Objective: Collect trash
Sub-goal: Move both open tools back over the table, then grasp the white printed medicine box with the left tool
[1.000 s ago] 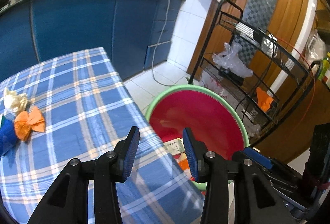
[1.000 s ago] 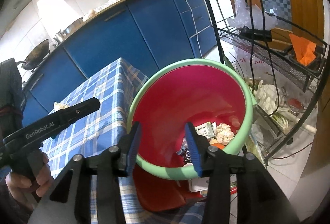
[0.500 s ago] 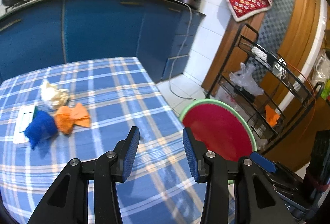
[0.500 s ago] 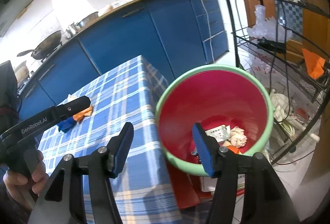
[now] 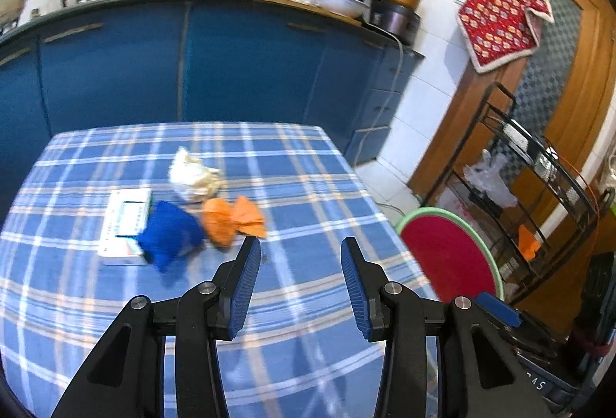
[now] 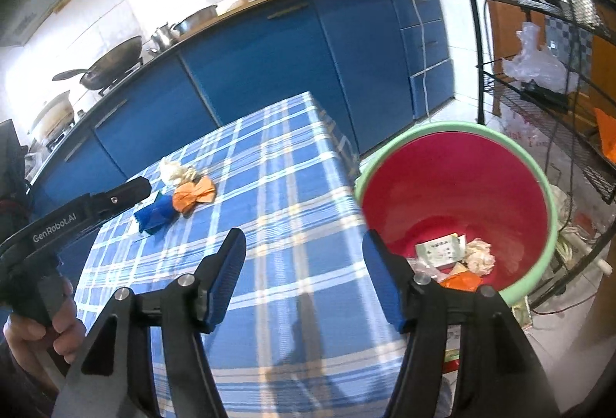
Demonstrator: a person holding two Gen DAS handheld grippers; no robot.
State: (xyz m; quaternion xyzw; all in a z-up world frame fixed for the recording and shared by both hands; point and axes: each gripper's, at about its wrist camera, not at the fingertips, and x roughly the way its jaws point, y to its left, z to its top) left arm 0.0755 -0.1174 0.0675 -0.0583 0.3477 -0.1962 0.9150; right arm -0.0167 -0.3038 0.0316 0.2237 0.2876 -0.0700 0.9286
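Left wrist view looks over a counter (image 5: 308,164) covered in a blue plaid cloth, with blue kitchen cabinets (image 5: 238,60) behind it and a black wire rack (image 5: 539,194) to the right. Off the counter's right edge stands a red bin (image 5: 448,256) with a green rim. In the right wrist view the bin (image 6: 454,187) already holds a printed card, a crumpled white wad and an orange scrap at its bottom.

Four pieces of trash lie together on the cloth, well apart from the bin: a flat white printed packet (image 5: 125,221), a blue crumpled piece (image 5: 169,231) resting partly over the packet, a white crumpled wad (image 5: 194,177) behind them, and an orange crumpled paper (image 5: 231,218) touching the blue piece.

The left claw (image 5: 300,258) hangs above the cloth, released, with nothing between its blue pads; the orange paper lies just beyond its left fingertip. The right claw (image 6: 304,248) is over the counter's edge beside the bin, its jaws opening and empty. A hand (image 6: 42,329) grips the left tool's handle at the lower left of the right wrist view.
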